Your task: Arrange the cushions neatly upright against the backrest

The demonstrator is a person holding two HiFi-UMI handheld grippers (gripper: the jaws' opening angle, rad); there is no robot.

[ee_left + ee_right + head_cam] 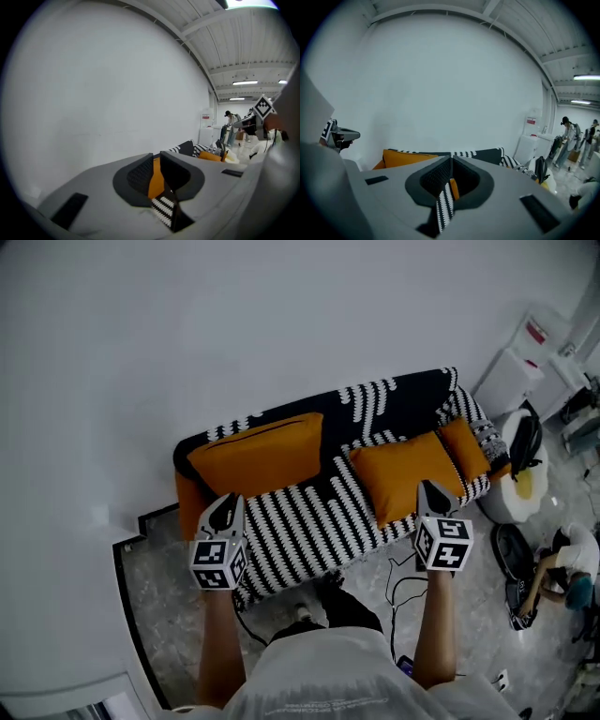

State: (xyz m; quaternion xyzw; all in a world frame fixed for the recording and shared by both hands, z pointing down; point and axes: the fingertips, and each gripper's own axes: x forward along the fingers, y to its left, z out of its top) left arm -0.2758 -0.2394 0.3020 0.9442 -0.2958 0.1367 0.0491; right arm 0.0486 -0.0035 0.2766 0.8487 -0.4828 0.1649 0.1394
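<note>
Wall (187,334): plain white, behind the sofa.
Sofa (300,521): black-and-white striped cover, its back set against the wall.
Large cushion (258,457): orange, at the sofa's left end, leaning upright on the backrest.
Middle cushion (408,476): orange, right of centre on the seat, tilted back against the backrest.
Small cushion (466,448): orange, at the right end just beside the middle cushion, by the armrest.
Left gripper (225,504): held over the seat's front left, below the large cushion in the head view.
Left fingers (140,176): a narrow slit apart, nothing between them; orange and stripes show through the gap.
Right gripper (429,489): held in front of the middle cushion's lower edge.
Right fingers (438,176): tips together, clamped on nothing.
</note>
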